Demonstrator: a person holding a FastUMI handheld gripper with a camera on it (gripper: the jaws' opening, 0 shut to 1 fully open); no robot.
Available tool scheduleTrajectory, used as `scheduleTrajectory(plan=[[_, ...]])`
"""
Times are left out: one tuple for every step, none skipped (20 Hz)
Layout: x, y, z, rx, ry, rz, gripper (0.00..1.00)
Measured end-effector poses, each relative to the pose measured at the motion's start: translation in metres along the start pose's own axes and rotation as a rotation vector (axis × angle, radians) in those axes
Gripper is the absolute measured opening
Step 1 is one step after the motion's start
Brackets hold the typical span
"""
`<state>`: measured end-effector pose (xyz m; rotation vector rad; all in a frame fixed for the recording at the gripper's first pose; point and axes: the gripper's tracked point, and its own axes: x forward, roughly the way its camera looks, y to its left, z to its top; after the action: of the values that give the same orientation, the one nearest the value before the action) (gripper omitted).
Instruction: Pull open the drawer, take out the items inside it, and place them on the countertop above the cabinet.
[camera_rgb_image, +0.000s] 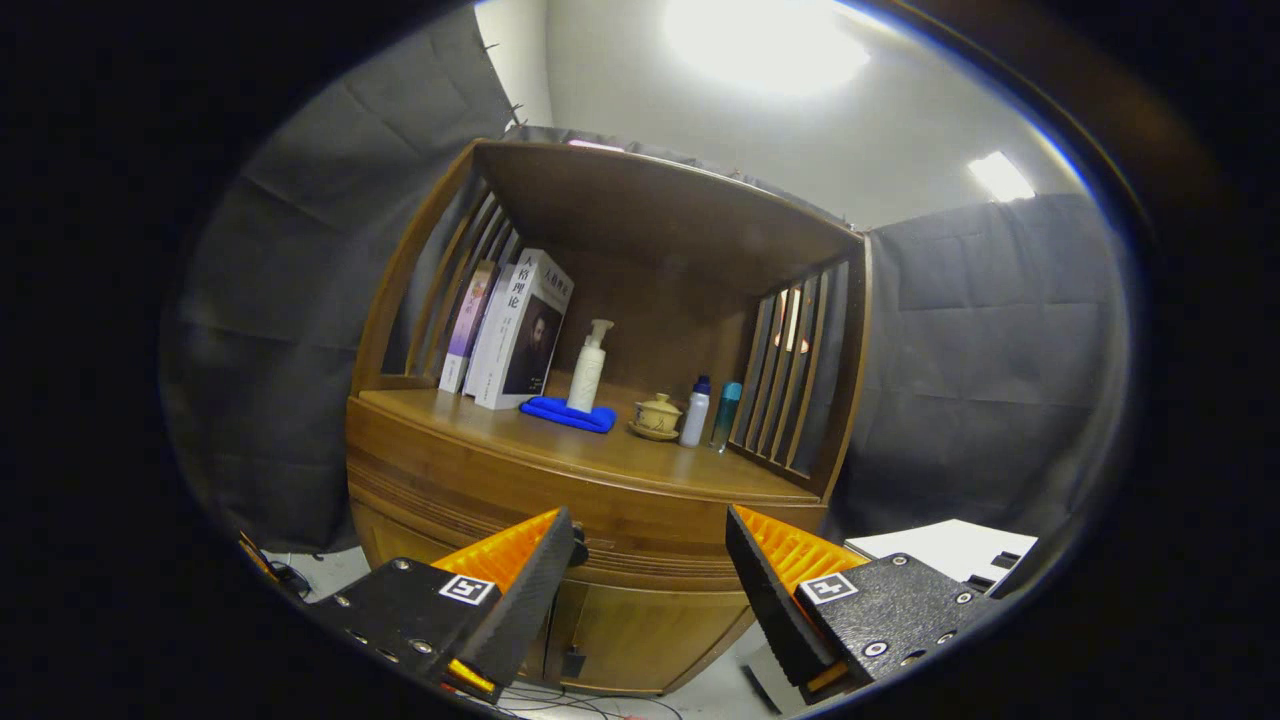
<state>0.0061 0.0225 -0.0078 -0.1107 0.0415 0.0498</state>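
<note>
Gripper (650, 560) fingers spread, curved wooden cabinet (600, 590)

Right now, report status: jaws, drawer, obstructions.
Gripper jaws open, holding nothing. Drawer shut, just ahead. Countertop carries books, pump bottle, blue cloth.

Open air lying ahead of the spread fingers

The gripper (650, 560) is hanging open with nothing between its fingers; beyond them, books (510, 335), pump bottle (588, 368) and teacup (657, 415) are crowding the countertop (560, 445).
</note>
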Motion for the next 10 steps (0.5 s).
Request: scheduleTrajectory(plan=[[-0.001,0.002,0.001,-0.002,-0.002,0.008,0.95],[-0.001,0.004,0.003,0.000,-0.008,0.014,0.95],[-0.001,0.005,0.005,0.004,-0.012,0.017,0.95],[-0.002,0.006,0.006,0.012,-0.016,0.021,0.95],[-0.003,0.008,0.009,0.021,-0.026,0.028,0.95],[-0.004,0.009,0.012,0.027,-0.035,0.032,0.95],[-0.003,0.008,0.012,0.032,-0.043,0.030,0.95],[-0.003,0.007,0.012,0.039,-0.050,0.023,0.95],[-0.002,0.006,0.012,0.053,-0.052,0.017,0.95],[-0.002,0.006,0.012,0.068,-0.052,0.013,0.95]])
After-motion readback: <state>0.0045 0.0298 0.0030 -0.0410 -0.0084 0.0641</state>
